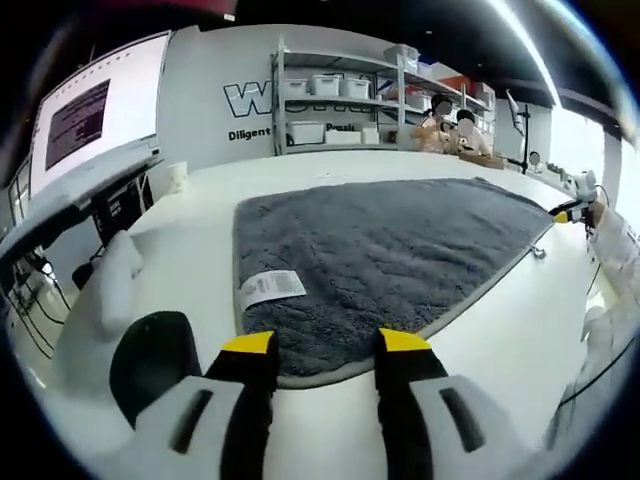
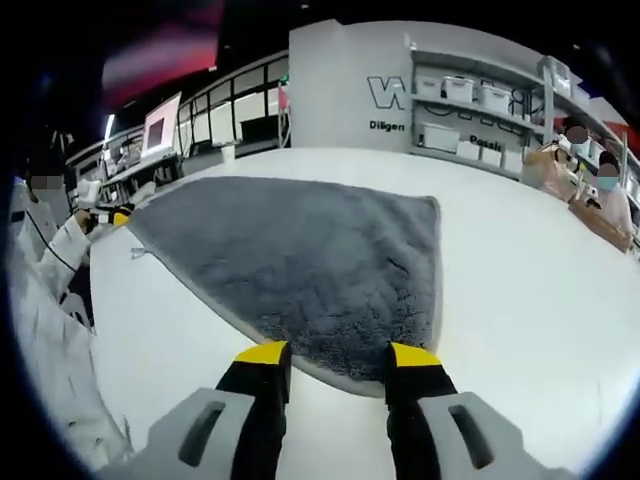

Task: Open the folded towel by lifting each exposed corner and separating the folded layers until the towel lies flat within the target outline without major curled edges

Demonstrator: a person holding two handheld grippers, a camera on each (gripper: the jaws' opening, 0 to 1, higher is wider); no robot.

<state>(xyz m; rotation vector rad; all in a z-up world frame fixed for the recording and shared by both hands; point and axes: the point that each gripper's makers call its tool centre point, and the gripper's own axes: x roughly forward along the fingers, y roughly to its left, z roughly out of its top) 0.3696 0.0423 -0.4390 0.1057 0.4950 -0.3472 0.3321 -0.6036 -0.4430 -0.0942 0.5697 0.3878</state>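
**A:** How should that step have been done well?

**B:** I'd judge the trick was to pinch only the top layer at a corner, low and shallow, then lift and carry it outward so the layers parted without dragging the whole towel (image 1: 380,250) across the table (image 1: 200,210). Pulling both sides evenly would have kept the hem from curling.

**A:** Where did the towel lie from each claw?

**B:** Just ahead of the left gripper (image 1: 326,342), its near hem curved past both yellow tips, and the white label (image 1: 271,288) sat a little beyond the left-hand tip. Ahead of the right gripper (image 2: 338,352), the grey pile ran forward and away to the left, with a corner off to the far right.

**A:** And the jaws?

**B:** Both pairs stood apart, holding nothing. In each view the tips were at the hem; whether they touched it I couldn't tell. I saw no target outline on the table.
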